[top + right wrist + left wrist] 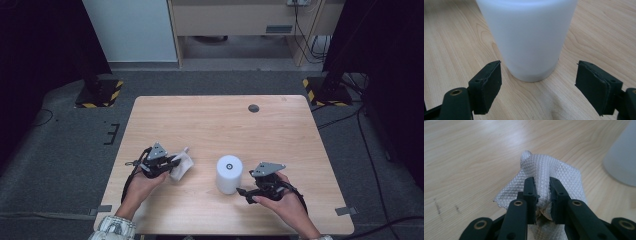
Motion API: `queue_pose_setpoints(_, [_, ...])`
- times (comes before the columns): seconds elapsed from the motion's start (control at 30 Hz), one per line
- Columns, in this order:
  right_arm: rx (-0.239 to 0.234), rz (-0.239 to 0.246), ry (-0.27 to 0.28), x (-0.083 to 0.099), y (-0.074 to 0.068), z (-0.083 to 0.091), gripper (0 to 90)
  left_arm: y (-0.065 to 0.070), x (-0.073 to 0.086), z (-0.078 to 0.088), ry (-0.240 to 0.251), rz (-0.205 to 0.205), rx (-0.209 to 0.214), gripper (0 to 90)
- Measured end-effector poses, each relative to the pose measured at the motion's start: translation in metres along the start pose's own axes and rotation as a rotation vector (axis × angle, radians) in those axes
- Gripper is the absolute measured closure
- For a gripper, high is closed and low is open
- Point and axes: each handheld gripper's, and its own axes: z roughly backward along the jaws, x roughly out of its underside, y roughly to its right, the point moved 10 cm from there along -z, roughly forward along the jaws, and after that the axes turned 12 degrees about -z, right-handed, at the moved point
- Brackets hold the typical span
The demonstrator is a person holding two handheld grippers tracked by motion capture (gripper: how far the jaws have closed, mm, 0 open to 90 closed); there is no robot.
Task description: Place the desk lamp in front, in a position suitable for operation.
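Left tongs (542, 195) level, clamped on cloth (544, 172); right tongs (537, 87) low, wide, facing cup (526, 37).

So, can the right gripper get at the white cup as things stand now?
Probably yes. The right gripper faces the white cup with its jaws open wider than the cup's base, and only bare table lies between them. The left gripper, shut on the cloth, is off to the side.

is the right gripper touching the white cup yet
Apart. The right gripper view shows the right gripper with jaws wide, bare table between each pad and the white cup.
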Motion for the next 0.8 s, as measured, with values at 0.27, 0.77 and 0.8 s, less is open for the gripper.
queue_pose_setpoints(0.27, [-0.011, 0.013, 0.036, -0.011, -0.012, -0.002, 15.0, 0.029, -0.035, 0.014, 0.090, -0.047, 0.051, 76.6])
queue_pose_setpoints(0.77, [-0.056, 0.055, 0.129, -0.045, -0.022, -0.016, 3.8, 0.074, -0.073, 0.016, 0.151, -0.115, 0.144, 76.4])
queue_pose_setpoints(0.8, [-0.056, 0.055, 0.129, -0.045, -0.022, -0.016, 3.8, 0.074, -0.073, 0.016, 0.151, -0.115, 0.144, 76.4])
